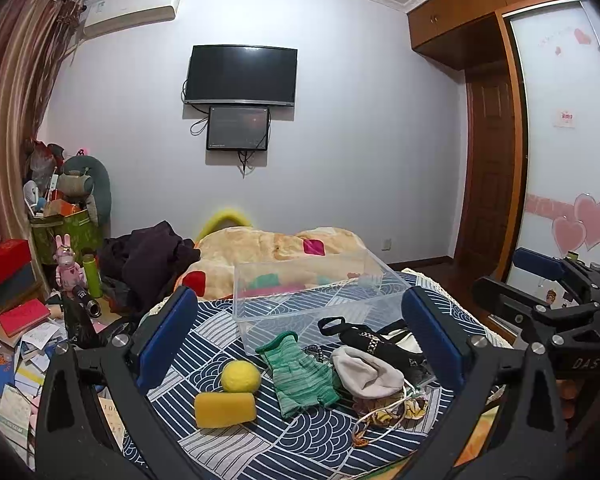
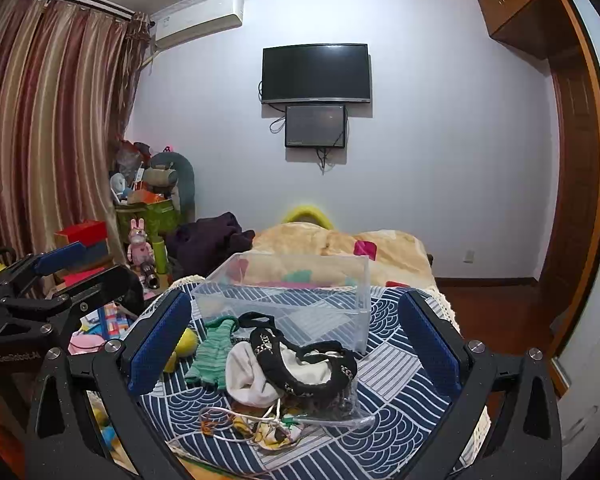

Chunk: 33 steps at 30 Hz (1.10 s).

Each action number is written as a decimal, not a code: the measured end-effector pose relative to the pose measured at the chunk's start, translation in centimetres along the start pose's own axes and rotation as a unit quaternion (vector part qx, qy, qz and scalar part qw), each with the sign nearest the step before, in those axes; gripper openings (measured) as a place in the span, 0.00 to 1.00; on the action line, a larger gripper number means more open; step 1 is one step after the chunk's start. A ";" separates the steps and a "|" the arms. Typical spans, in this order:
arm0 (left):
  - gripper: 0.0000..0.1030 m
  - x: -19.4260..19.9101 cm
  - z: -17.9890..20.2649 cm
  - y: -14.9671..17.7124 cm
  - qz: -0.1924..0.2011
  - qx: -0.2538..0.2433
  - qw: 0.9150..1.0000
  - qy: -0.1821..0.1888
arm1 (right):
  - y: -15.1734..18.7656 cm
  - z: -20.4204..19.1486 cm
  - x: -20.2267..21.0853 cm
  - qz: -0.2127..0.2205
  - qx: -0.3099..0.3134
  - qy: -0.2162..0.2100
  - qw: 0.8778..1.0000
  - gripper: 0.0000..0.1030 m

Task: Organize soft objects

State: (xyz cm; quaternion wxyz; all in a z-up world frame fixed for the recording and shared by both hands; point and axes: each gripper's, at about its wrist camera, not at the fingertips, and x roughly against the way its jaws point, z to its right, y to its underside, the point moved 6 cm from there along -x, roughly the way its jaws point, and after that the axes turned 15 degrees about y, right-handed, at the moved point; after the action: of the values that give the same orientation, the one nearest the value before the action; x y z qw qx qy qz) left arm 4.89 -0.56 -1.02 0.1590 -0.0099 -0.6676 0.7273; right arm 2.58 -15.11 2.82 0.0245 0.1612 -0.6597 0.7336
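Both wrist cams sit low over the bed, facing the wall-mounted black TV [image 1: 241, 75]; both catch the clear plastic bin [image 2: 300, 300].

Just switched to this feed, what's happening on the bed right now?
A person holds a tool in each hand over the patterned bed. Both the left tool and right tool are open and empty. The soft items lie loose in front of the clear plastic bin: a yellow ball, yellow sponge, green knit garment, white beanie and black strap. Nothing from this pile is grasped yet.
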 end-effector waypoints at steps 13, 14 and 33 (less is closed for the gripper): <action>1.00 0.3 0.3 0.0 0.002 -0.006 1.000 0.004 | -0.1 0.0 0.1 0.004 -0.001 -0.001 1.000 1.00; 1.00 0.2 0.3 0.0 0.002 -0.007 1.000 0.004 | -0.2 0.1 0.1 0.004 -0.001 -0.001 1.000 1.00; 1.00 0.0 0.6 0.0 0.002 -0.009 1.000 0.006 | -0.5 0.0 0.4 0.009 0.002 -0.004 1.000 1.00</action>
State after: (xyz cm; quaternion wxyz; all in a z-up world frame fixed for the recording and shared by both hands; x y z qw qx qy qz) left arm 4.79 -1.12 -1.00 0.1612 -0.0173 -0.6728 0.7218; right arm 2.30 -15.08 3.41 0.0150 0.1578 -0.6600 0.7344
